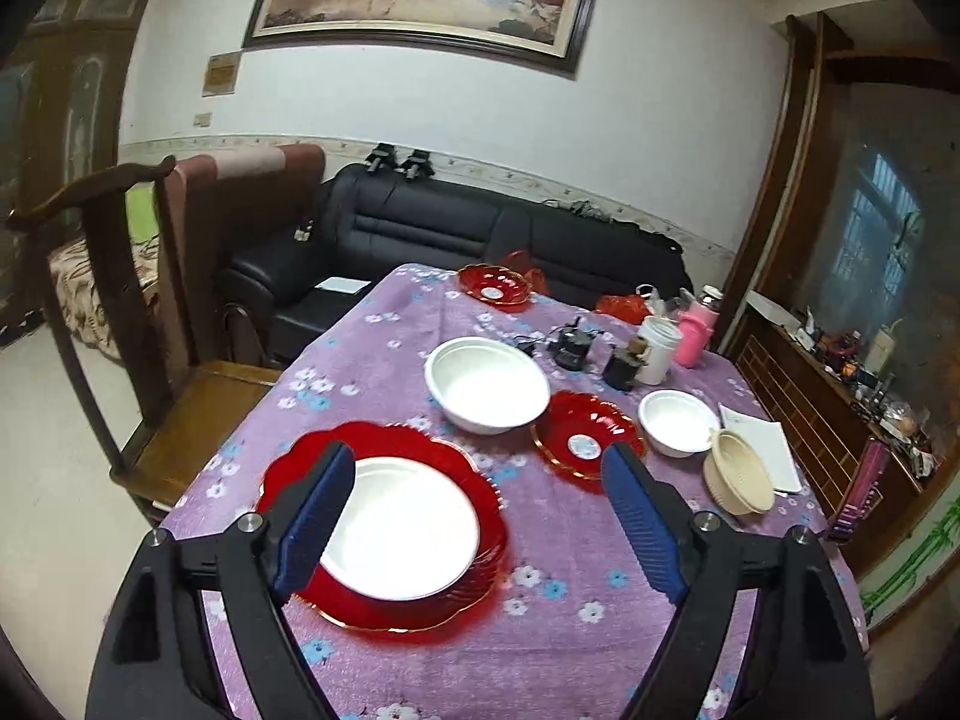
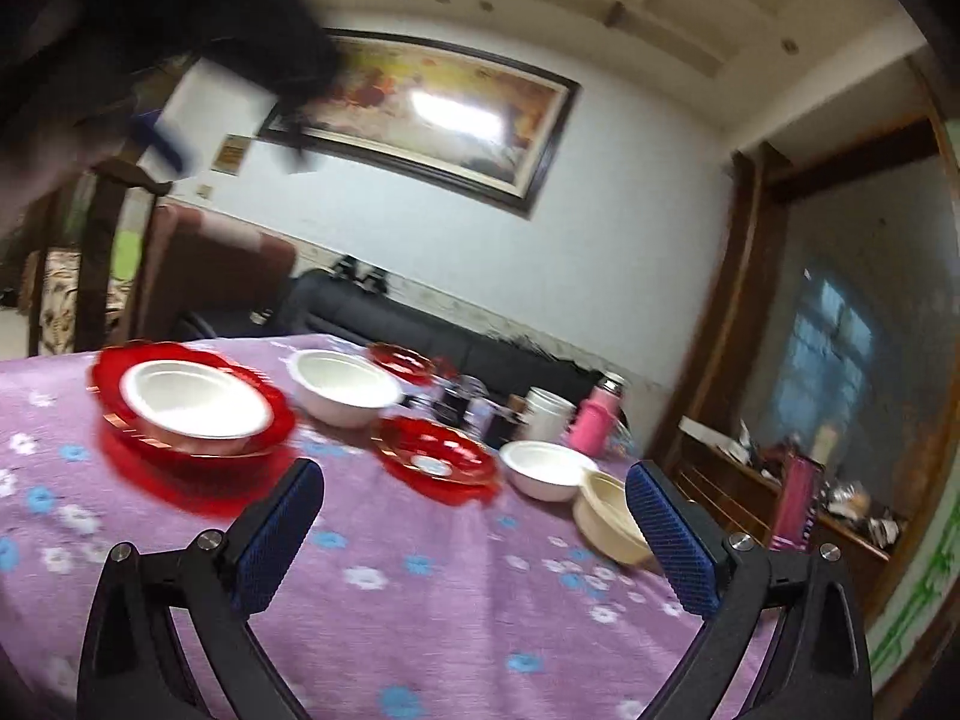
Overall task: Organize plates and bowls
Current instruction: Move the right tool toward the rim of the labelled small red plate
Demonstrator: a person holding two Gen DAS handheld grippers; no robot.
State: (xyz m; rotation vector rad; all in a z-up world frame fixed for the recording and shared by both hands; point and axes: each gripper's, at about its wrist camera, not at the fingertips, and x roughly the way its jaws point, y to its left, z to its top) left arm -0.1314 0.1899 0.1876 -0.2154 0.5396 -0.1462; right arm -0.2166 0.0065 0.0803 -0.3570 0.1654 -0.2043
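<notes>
Your left hand-held gripper (image 1: 480,516) hangs released and empty above the white plate (image 1: 402,528) nested in the big red plate (image 1: 384,525) on the surface (image 1: 540,630). Further right sit the large white bowl (image 1: 487,383), small red plate (image 1: 585,438), small white bowl (image 1: 678,423) and beige bowl (image 1: 737,471). Your right hand-held gripper (image 2: 474,516), jaws wide and empty, is probably nearer those, just ahead and right of it.

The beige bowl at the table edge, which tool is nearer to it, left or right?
Right. The right tool hangs low, open, with the beige bowl just inside its right finger. The left tool hangs open above the big red plate, with the bowl off to its right.
</notes>
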